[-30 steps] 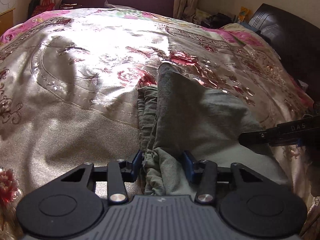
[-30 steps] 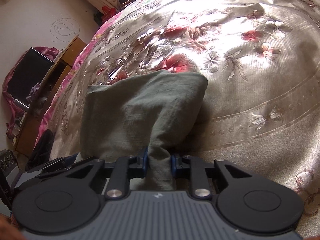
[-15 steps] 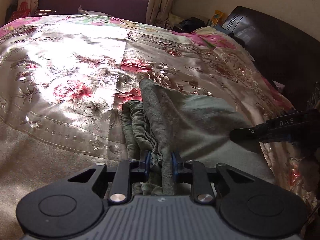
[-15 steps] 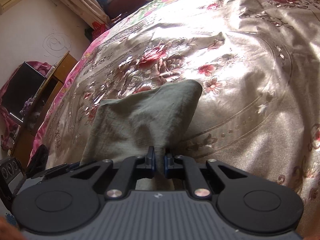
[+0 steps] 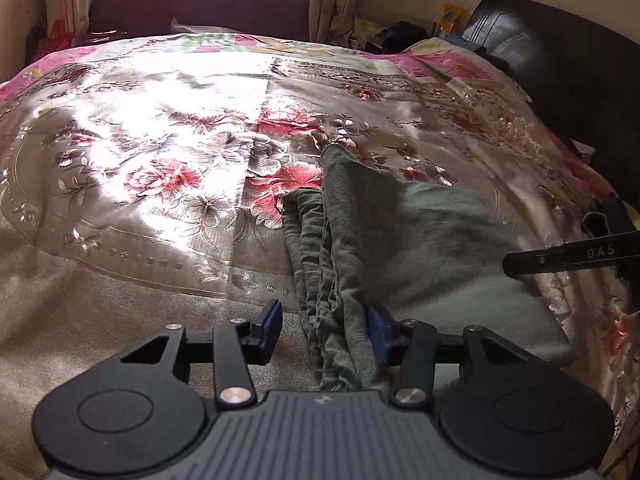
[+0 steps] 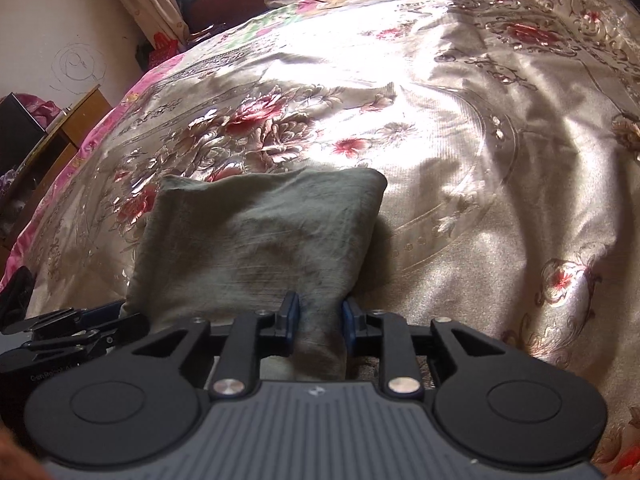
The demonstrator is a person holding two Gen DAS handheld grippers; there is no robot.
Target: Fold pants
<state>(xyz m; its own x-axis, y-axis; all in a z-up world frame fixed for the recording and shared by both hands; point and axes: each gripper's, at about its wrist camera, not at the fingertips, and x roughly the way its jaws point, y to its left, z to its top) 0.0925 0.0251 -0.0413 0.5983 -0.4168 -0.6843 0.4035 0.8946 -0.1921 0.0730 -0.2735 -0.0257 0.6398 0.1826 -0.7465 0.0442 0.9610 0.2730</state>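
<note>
We have the folded pants (image 5: pixel 400 240) lying near us on the bed (image 5: pixel 160 160). Our left gripper (image 5: pixel 324 326) has its jaws wide, loose around the bunched edge; our right gripper (image 6: pixel 318 322), part open, may barely pinch cloth. Pulling away could drag the fold apart. The near edge is hidden beneath both grippers.

Grey-green pants (image 5: pixel 432 248), folded to a flat rectangle w/ bunched layered edge, lying on bed; near edge sits btwn both tongs' fingers.
</note>
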